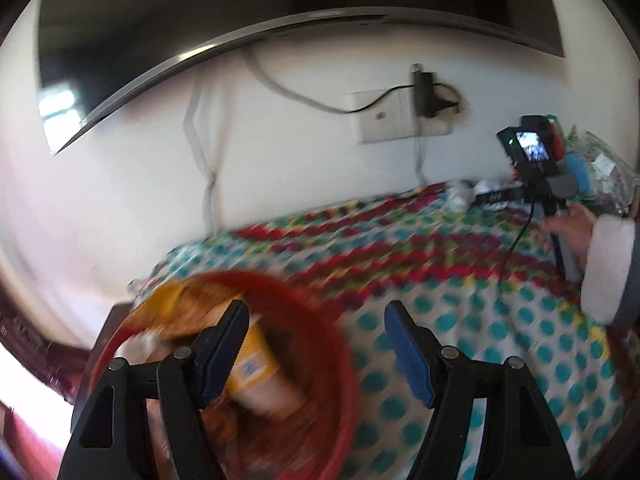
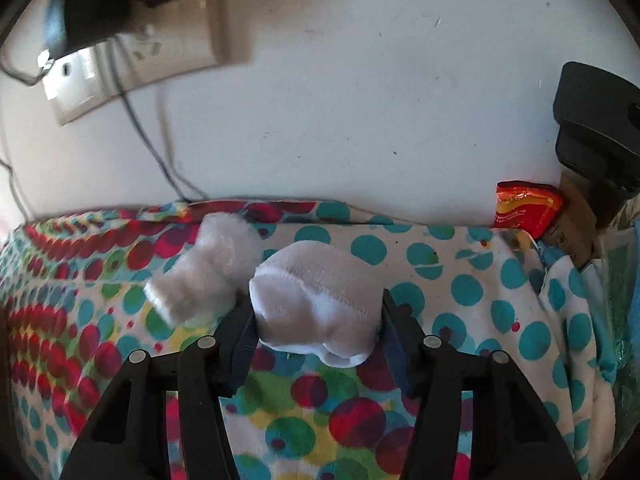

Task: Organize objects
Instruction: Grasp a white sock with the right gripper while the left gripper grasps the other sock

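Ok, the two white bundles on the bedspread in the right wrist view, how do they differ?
The smooth white sock bundle sits between the right gripper fingers, which press on its sides; the fuzzy white bundle lies free to its left, untouched. The sock bundle is a rounded ball of knit fabric with visible seams; the fuzzy one looks fluffy and elongated, lying at a slant. Both are white and rest on the dotted bedspread.

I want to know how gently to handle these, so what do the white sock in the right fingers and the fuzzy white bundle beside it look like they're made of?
The white sock looks like soft knit cotton or terry, matte: ribbed stitching and a looped nap show. The fuzzy white bundle looks like fluffy synthetic plush, its fine fibres slightly shiny; the exact fabric is unclear.
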Demonstrator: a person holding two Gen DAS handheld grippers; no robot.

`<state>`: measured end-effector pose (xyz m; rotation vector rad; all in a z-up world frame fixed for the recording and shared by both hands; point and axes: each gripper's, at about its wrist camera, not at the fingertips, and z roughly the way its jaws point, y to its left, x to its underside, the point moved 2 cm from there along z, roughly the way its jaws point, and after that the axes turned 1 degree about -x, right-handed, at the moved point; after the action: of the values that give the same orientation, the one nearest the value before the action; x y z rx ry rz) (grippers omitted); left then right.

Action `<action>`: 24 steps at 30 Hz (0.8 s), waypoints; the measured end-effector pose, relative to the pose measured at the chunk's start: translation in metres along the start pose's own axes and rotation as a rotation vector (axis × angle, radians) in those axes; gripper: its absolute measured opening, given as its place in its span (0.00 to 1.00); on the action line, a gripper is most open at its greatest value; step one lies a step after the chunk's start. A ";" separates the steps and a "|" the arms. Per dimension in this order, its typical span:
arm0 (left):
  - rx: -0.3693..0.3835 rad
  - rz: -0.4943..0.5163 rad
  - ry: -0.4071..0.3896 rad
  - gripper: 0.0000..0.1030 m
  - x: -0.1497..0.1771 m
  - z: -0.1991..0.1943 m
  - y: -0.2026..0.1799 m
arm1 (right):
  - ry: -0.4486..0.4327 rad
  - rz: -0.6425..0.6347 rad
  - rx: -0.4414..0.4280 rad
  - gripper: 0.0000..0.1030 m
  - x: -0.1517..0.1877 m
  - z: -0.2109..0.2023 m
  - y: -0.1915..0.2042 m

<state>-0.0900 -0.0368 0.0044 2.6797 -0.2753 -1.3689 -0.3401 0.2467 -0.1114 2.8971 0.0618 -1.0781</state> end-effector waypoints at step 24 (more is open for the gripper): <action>0.223 0.041 0.236 0.70 -0.123 0.227 -0.180 | 0.009 -0.112 0.003 0.52 0.111 -0.089 -0.030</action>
<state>-0.3259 0.1600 -0.0651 2.9624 -0.4792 -1.0521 -0.2003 0.2837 -0.1178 2.9328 0.2258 -1.0825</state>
